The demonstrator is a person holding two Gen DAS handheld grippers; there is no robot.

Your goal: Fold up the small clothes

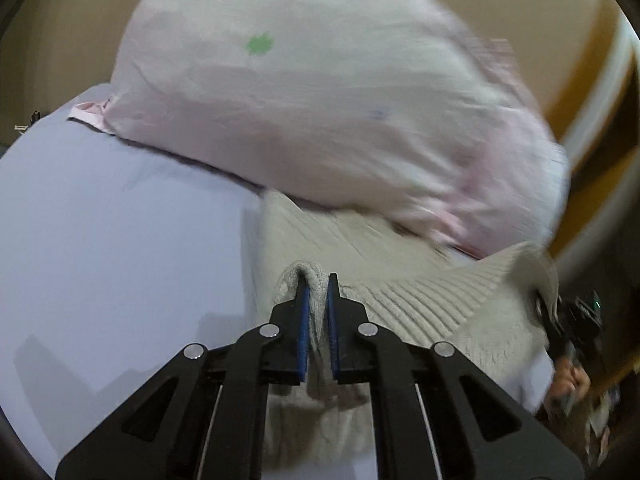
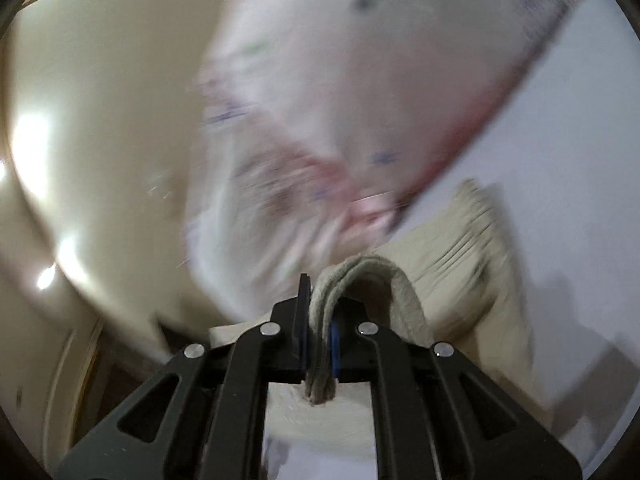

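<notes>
Both grippers, left [image 1: 317, 286] and right [image 2: 320, 304], have jaws clamped on knit [image 1: 400, 280] edges over the bed [image 1: 100, 220]; fold apparently underway, unfinished.

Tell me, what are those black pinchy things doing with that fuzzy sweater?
A person is folding a beige knit sweater on a bed with a pale sheet. They hold a pair of tongs in each hand. The left tongs are shut on one bunched edge of the sweater, and the right tongs are shut on another thick edge. A big pink pillow lies just behind it. The right-hand view is blurry.
</notes>
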